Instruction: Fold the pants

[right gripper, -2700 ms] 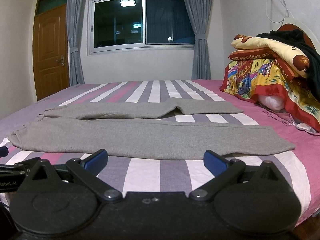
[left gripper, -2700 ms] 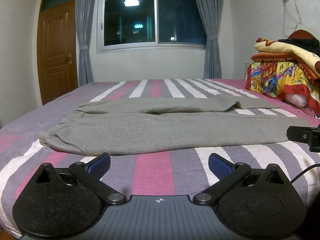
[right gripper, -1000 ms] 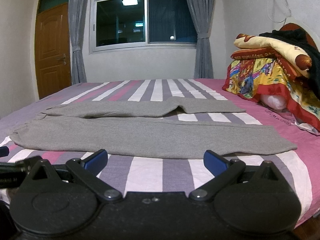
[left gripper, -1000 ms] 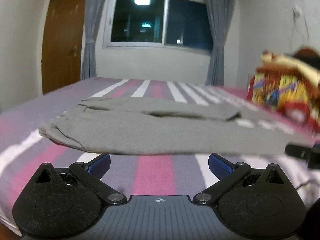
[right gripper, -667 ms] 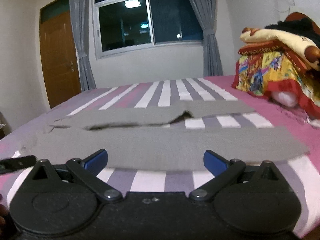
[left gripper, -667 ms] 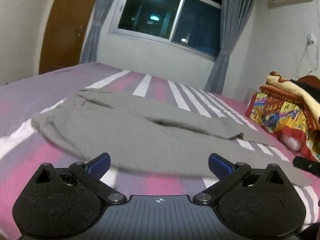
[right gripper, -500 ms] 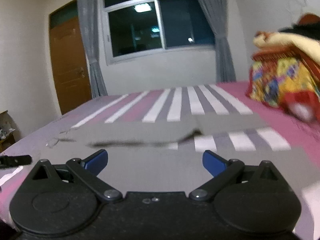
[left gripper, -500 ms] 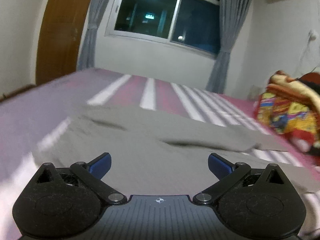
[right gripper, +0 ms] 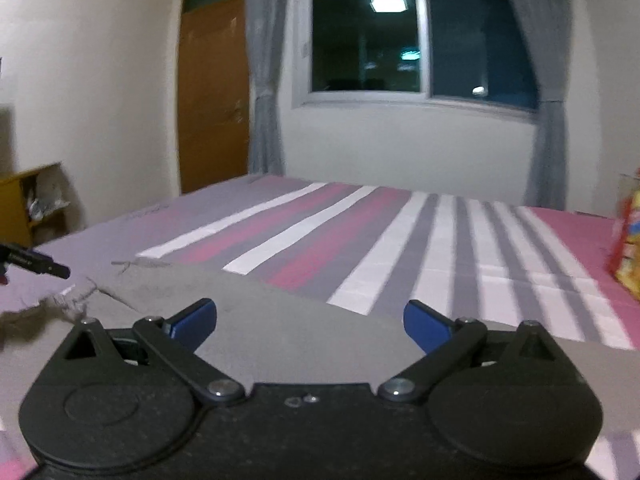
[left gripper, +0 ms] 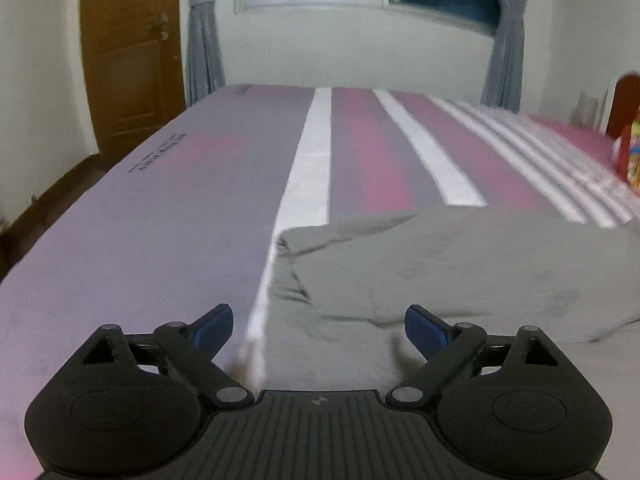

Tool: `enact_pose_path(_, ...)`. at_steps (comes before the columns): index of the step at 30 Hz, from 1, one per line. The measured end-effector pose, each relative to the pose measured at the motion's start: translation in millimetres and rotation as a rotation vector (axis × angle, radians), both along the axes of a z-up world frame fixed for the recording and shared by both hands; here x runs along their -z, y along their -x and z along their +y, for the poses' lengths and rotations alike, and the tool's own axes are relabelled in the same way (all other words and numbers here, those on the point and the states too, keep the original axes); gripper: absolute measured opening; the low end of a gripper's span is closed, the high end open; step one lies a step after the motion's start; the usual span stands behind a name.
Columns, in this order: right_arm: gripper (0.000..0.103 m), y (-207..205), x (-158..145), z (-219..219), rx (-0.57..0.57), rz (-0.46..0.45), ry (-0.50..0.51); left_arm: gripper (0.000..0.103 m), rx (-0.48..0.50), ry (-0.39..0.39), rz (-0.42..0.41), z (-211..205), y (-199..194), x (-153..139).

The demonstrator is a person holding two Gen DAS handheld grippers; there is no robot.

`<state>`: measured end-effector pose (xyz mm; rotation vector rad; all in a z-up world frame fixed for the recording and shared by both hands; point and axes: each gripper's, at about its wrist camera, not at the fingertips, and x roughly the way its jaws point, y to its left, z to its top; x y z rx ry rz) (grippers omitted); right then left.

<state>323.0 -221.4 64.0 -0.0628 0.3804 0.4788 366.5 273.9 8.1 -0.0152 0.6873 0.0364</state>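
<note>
Grey pants [left gripper: 460,276] lie flat on the striped bed. In the left wrist view their waistband end with its folded corner sits just ahead of my left gripper [left gripper: 319,326], which is open and empty right over the waist edge. In the right wrist view the pants [right gripper: 288,332] spread under and ahead of my right gripper [right gripper: 310,322], also open and empty, low over the fabric. A black tip of the left gripper [right gripper: 36,263] shows at the far left there.
The bed sheet [left gripper: 160,216] has purple, pink and white stripes. A wooden door [left gripper: 128,48], grey curtains and a dark window [right gripper: 416,40] stand beyond the bed. A colourful bedding pile [right gripper: 628,248] sits at the right edge. A wooden shelf [right gripper: 28,204] is at the left.
Both grippers have moved forward and left over the bed, from in front of the pants to right above them. The left one now faces the waistband corner. Both stay open.
</note>
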Motion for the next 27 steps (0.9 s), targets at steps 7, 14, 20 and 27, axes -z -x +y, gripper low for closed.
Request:
enact_pose_path(7,0.059,-75.0,35.5,42.6,-0.057,0.103,0.061,0.092,0.068,0.102,0.063,21.2,-54.4,25.5)
enact_pose_path(14,0.064,-133.0,57.2,76.8,-0.171,0.146,0.231,0.092,0.134,0.071,0.117,26.9,-102.4,43.2)
enact_pose_path(20,0.070,-172.0,71.8,94.2,-0.315,0.302,0.368,0.094,0.220,0.101,0.198,25.0,-133.9,52.5)
enact_pose_path(27,0.010,-158.2,70.5,114.4,-0.397,0.299,0.472,0.021,0.209,0.043,0.154,1.7,-136.7,42.8)
